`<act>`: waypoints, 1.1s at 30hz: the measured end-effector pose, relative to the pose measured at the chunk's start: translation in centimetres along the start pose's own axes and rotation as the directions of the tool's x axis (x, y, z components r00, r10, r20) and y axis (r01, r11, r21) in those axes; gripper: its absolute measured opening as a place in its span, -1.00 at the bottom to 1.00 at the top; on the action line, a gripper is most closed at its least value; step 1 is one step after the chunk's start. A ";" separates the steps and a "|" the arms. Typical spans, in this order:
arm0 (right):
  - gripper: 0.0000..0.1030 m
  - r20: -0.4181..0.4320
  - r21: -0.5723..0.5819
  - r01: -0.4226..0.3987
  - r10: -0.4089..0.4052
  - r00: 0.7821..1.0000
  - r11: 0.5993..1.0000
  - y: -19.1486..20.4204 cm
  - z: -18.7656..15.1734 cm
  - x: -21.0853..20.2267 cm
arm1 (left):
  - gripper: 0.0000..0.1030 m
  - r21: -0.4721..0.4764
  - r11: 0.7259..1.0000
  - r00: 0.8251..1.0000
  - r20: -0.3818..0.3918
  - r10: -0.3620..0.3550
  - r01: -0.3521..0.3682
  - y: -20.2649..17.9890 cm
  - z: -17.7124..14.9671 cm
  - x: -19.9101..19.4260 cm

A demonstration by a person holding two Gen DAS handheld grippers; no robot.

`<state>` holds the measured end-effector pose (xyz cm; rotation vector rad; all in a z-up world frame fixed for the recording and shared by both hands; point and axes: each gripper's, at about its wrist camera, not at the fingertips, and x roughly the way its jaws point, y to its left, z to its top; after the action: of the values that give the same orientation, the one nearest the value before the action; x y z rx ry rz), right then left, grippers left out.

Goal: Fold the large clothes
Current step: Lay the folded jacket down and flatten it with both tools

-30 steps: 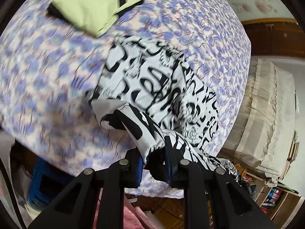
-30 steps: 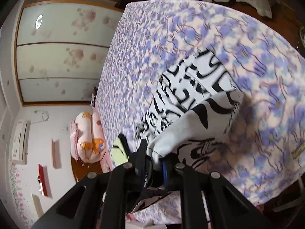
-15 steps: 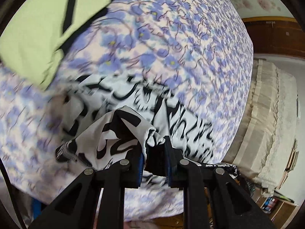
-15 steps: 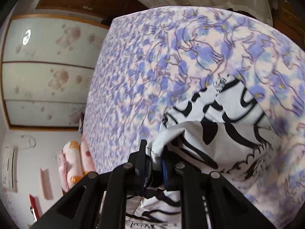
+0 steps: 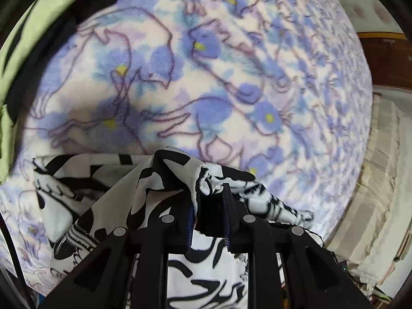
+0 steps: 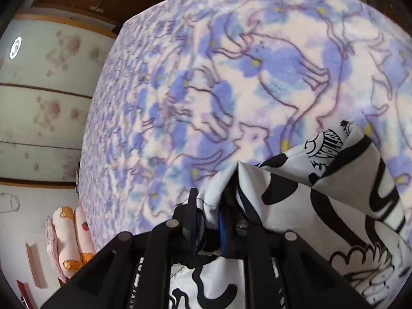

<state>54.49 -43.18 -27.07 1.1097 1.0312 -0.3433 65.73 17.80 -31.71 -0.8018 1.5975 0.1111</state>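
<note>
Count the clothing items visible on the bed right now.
2. The black-and-white printed garment lies near the blanket's front edge, pinched by both the left tongs and right tongs. A folded green garment sits far left. Others may be hidden.

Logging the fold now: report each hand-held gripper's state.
Left hand-held gripper: closed on the black-and-white garment.
Right hand-held gripper: closed on the same garment.

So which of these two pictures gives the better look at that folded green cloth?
The left wrist view. The green cloth with black trim fills its upper-left edge, lying on the flowered blanket. The right wrist view shows none of it, only the blanket and the black-and-white garment.
</note>
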 end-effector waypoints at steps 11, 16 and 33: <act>-0.62 -0.102 -0.172 0.076 -0.095 0.990 0.982 0.5 1.0 1.8 | -0.34 0.164 0.962 0.973 0.104 0.204 -0.219 -4.2 -0.1 -0.5; 0.00 -0.020 -0.342 0.090 -0.103 0.994 0.935 4.0 0.0 -4.6 | -0.01 0.262 0.928 0.950 0.236 0.204 -0.264 -5.9 -3.2 -6.4; 0.22 0.110 -0.582 0.223 -0.196 0.974 0.782 -6.9 -9.3 -14.7 | 0.29 0.341 0.900 0.937 0.307 0.168 -0.273 6.4 -16.2 -10.3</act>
<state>37.38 -41.87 -19.57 0.4165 1.1225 -0.1945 48.41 18.79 -21.31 -0.2848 1.3849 0.0688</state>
